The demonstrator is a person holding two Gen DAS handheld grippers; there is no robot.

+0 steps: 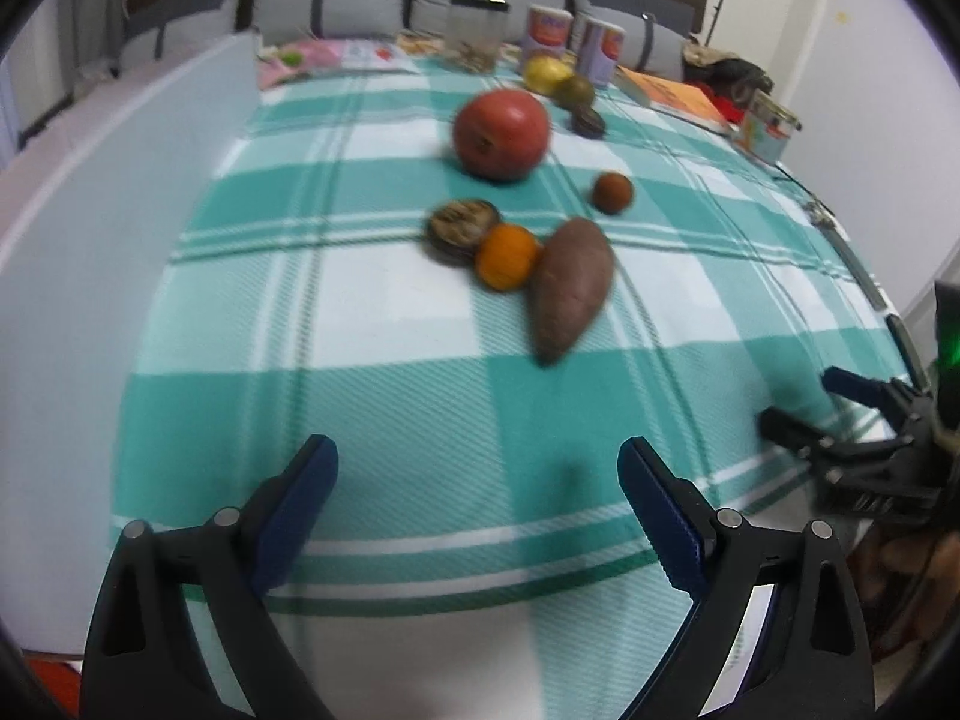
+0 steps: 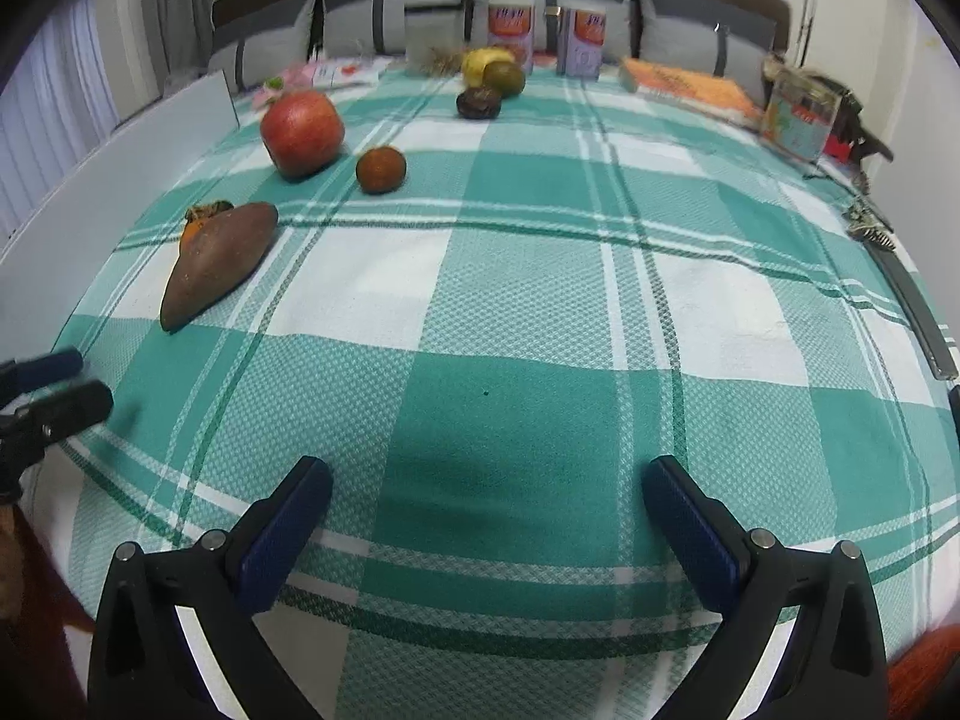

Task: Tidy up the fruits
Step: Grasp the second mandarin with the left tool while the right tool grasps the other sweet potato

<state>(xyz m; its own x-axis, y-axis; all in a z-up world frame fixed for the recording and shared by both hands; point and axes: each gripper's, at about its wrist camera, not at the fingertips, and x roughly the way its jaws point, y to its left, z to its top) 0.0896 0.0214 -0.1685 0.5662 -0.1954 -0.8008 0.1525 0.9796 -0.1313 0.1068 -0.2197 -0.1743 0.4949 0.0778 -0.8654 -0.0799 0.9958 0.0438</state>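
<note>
Teal-and-white checked cloth (image 2: 540, 276) is spread over the desk, and the fruits are laid on its left and far parts. A sweet potato (image 1: 570, 288) is seen lying flat, its long axis running from near to far: the pointed tip is turned toward the near edge and the blunt end toward the far side, slightly rightward in the right wrist view. An orange (image 1: 507, 257) is touching its far left flank, and a dark cut half-fruit (image 1: 462, 231) is pressed against the orange. Farther back a red pomegranate (image 1: 501, 133) is set, with a small brown fruit (image 1: 612, 193) near it to the right. At the far edge a yellow fruit (image 1: 543, 73), a green fruit (image 1: 576, 90) and a dark fruit (image 1: 588, 120) are clustered before two cartons (image 1: 576, 39).

The left hand-held gripper (image 1: 477, 474) is held spread wide above the near cloth, nothing between its blue pads. The right hand-held gripper (image 2: 486, 492) is likewise spread wide and is held over the near middle of the cloth, well apart from every fruit
</note>
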